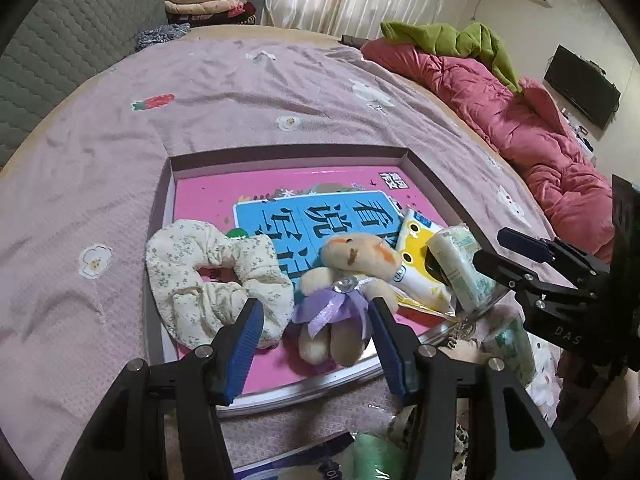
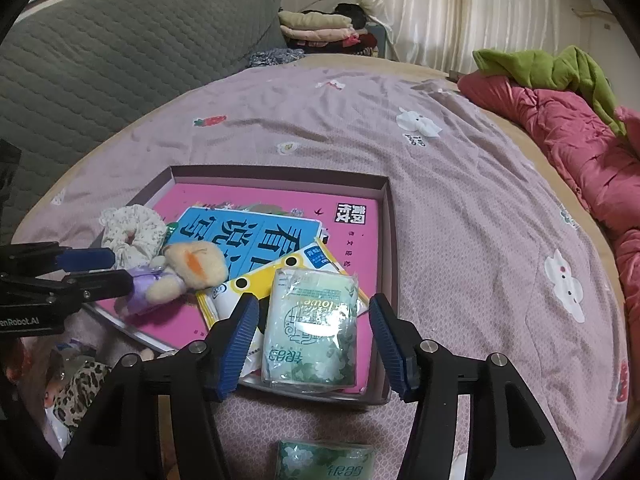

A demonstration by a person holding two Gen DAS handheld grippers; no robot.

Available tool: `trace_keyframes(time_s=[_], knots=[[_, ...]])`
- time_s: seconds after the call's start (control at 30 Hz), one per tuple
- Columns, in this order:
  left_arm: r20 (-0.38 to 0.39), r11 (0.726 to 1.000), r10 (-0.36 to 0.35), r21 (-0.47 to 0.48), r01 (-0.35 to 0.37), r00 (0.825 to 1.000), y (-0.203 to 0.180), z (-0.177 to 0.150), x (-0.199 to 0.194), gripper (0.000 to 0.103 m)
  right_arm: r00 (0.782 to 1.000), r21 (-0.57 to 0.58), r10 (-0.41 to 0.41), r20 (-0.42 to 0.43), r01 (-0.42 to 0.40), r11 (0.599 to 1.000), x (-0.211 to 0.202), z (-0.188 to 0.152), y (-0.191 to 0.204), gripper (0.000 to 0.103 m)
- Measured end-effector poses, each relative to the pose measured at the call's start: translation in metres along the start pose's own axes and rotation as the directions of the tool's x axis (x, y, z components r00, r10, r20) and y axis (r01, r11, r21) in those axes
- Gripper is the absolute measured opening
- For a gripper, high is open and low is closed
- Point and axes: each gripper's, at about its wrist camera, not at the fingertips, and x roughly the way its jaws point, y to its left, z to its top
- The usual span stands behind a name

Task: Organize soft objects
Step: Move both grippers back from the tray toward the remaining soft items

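Observation:
A shallow box (image 1: 288, 152) (image 2: 280, 172) with a pink book in it lies on the bed. In it are a floral scrunchie (image 1: 208, 280) (image 2: 132, 228), a tan plush bear with a purple bow (image 1: 348, 288) (image 2: 188, 272), a yellow-and-white tissue pack (image 1: 420, 260) (image 2: 248, 284) and a green tissue pack (image 1: 460, 264) (image 2: 312, 328). My left gripper (image 1: 316, 320) (image 2: 96, 268) is open around the bear's lower body. My right gripper (image 2: 312, 320) (image 1: 492, 252) is open around the green pack, which rests in the box.
The lilac bedsheet (image 2: 460, 208) spreads beyond the box. A red quilt (image 1: 520, 120) and green cloth (image 1: 460, 40) lie at right. Another green tissue pack (image 2: 324, 460) and a leopard-print item (image 2: 76, 392) lie near the box's front edge. Folded clothes (image 1: 204, 0) are stacked at the back.

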Motion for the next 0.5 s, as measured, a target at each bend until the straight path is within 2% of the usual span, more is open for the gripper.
trace_keyframes(time_s=[0.17,0.4,0.5], knots=[[0.018,1.000,-0.017,-0.025,0.018,1.000,0.006,0.000,-0.007,0.054,1.000,0.008,0.001,0.030,-0.001,1.000,-0.005,0.003,-0.001,0.065],[0.058,0.999,-0.001,-0.041,0.003,0.998,0.011,0.000,-0.017,0.054,0.997,0.020,0.016,0.081,-0.018,1.000,-0.014,0.006,-0.001,0.071],[0.084,0.998,-0.006,-0.058,0.011,0.996,0.014,0.001,-0.022,0.058,0.995,0.020,0.023,0.102,-0.025,0.999,-0.018,0.007,-0.001,0.073]])
